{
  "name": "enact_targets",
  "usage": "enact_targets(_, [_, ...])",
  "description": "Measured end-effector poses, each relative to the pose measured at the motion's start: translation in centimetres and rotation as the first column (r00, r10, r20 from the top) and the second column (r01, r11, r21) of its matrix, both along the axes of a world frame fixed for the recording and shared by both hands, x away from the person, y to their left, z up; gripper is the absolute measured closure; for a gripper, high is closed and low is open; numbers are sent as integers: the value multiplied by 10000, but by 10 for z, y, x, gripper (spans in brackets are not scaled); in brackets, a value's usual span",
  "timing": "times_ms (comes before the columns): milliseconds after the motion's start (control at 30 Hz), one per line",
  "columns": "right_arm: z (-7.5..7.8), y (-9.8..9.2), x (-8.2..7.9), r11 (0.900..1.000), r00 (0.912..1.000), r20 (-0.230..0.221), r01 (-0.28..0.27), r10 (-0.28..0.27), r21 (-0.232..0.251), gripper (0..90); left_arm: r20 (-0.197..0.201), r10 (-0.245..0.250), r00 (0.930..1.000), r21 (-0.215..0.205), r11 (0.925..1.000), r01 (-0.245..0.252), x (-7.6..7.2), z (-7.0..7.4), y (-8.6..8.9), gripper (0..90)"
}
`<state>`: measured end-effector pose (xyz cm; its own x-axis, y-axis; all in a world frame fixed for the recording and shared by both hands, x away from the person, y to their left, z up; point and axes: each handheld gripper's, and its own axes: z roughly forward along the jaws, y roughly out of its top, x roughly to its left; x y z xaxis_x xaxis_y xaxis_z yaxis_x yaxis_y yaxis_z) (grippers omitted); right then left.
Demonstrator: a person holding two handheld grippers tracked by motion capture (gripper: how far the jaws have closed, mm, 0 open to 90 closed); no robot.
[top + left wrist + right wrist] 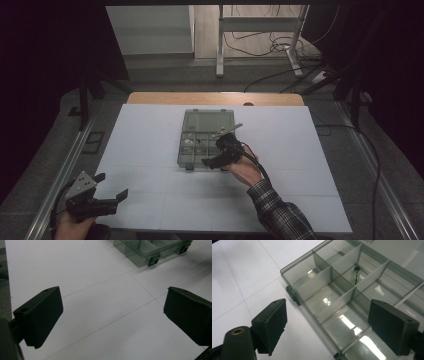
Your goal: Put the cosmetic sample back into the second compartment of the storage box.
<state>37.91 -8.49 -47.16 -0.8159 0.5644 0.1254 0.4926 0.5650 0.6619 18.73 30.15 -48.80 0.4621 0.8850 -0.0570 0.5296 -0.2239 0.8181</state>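
Observation:
A clear grey plastic compartment box [181, 150] lies in the middle of the white table sheet, its lid folded back on the far side. My right gripper [218, 151] hovers over the box's near right part. In the right gripper view it [329, 322] stands open above the divided compartments [317, 287], with nothing between its jaws. A small dark piece with a thin stem [356, 272] sits in a far compartment. My left gripper [111, 186] rests low at the near left corner, open. The left gripper view shows it [112, 315] over bare sheet, with the box's corner [140, 250] farther off.
Two black latches [153, 260] stick out from the box's near wall. A wooden table edge [215, 98] runs behind the white sheet [150, 125]. Metal rails [60, 175] border both sides. Table legs and cables [280, 45] lie on the floor beyond.

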Motion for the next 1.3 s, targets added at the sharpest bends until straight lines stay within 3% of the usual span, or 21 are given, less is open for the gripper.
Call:
enact_targets(433, [2,-11,-13,9999,9999,-39,-153,152,-36,108,4,-22,10000,45,10000,22,0,0,0,26])
enact_targets(1000, [10,-34,-30,10000,9991,432,43,-41,-35,39,-2,-6,10000,19,10000,6,0,0,0,27])
enact_targets(1300, [14,-48,-42,9996,9956,902,247,-257,113,30,6,-9,10000,36,10000,9,0,0,0,26])
